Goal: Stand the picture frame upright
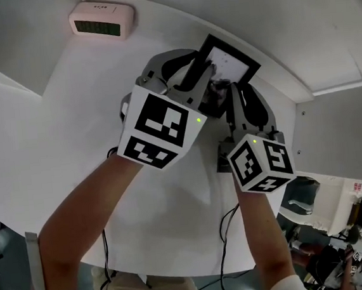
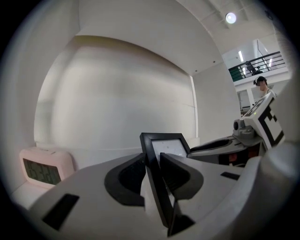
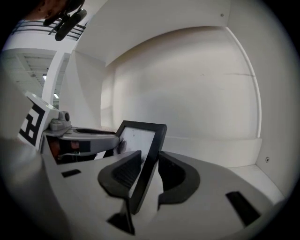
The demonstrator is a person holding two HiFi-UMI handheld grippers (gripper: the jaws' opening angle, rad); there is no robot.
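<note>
Nearest us: the marker cube of the left gripper, white with black square patterns and a small green light at one corner. It carries no words. The right gripper bears a like cube, also lit green. A bare forearm runs up to each from the bottom of the head view.

Picture frame: a black rectangle with a plain flat moulding and square corners, holding a pale insert with a few faint dark specks. We can read no print on it. It is held over the far part of the table, between the two grippers. Its long axis runs away from us, the top edge toward the back wall. In both gripper views it rises steeply and leans a little, its face turned toward us. Whether its lower edge touches the table we cannot tell.

Left gripper: grey body with black ribbed pads, clamped on the frame's left long side. Right gripper: same make, clamped on the right long side. Each shows in the other's view, just beside the frame.

Table: white, smooth and matt, with a curved near edge. White walls close it in behind.

Clock: pale pink, a rounded block with a dark greenish display. It stands at the far left by the wall, well apart from the frame. Its digits are too dim for us to read.

Cables: thin and black, hanging below the table's near edge.
</note>
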